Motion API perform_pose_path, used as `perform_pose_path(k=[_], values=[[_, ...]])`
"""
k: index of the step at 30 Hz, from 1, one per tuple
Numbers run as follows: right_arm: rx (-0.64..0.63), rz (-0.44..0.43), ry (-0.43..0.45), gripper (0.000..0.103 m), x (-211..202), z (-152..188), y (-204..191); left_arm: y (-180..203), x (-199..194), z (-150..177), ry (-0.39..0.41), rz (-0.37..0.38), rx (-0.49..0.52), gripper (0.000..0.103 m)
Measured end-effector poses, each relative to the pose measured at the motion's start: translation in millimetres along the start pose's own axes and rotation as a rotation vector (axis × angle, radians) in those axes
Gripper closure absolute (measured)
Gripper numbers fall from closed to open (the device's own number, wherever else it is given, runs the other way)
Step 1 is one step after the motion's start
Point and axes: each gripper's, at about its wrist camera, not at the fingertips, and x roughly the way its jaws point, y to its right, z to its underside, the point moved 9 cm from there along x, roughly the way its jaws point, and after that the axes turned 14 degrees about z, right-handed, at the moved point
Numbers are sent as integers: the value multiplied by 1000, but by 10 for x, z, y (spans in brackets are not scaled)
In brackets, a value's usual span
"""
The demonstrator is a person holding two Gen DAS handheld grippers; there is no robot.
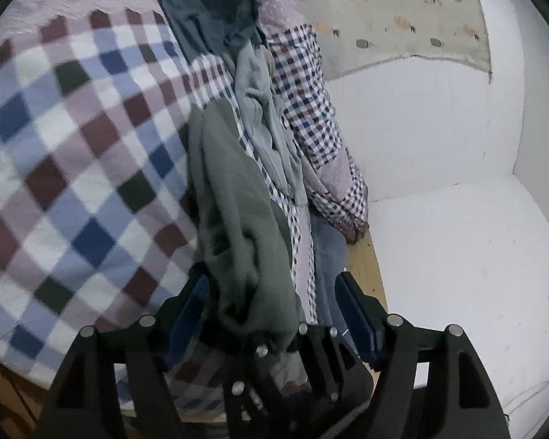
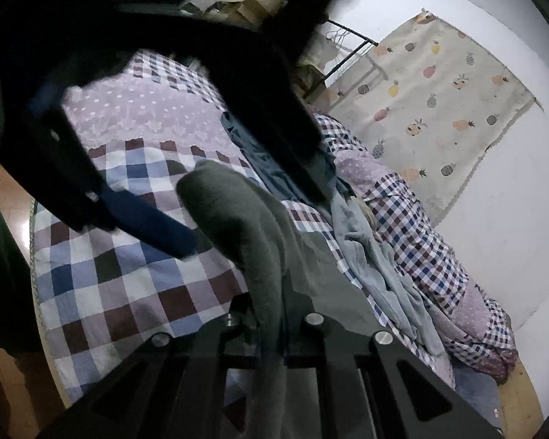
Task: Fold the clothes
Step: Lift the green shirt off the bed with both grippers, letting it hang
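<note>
We see the bed [image 1: 73, 153] under a soft checked quilt, with a rumpled heap of clothes [image 1: 267, 124] along its right side. A thick grey-green garment [image 1: 238, 197] droops between the spread fingers of our left gripper [image 1: 274, 292]. The right gripper [image 2: 271, 314] has its fingertips buried in that cloth; we cannot tell its grip.

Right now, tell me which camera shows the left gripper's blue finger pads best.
The left wrist view: both pads flank the grey-green garment, clearly spread apart. The right wrist view shows only one blue pad from the side, above the checked quilt, so its opening cannot be judged there.
</note>
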Motion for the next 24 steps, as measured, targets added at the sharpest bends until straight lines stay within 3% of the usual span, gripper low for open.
perform_pose_path(k=[8, 11, 15, 18, 20, 22, 24], values=[[31, -1, 21, 98, -21, -6, 122, -24, 229, -89, -4, -10, -4, 29], [35, -6, 32, 98, -38, 0, 148, -33, 314, -122, -6, -14, -6, 37], [23, 1, 38, 98, -41, 12, 128, -127, 302, -148, 10, -46, -26, 76], [2, 19, 41, 94, -39, 34, 131, -170, 268, -182, 27, -39, -37, 82], [-27, 35, 39, 84, -56, 74, 116, -176, 268, -200, 31, -49, -25, 84], [-53, 71, 22, 53, -73, 171, 129, -183, 263, -211, 30, -52, -29, 85], [-69, 119, -16, 44, -81, 327, 186, -181, 258, -224, 27, -47, -45, 86]])
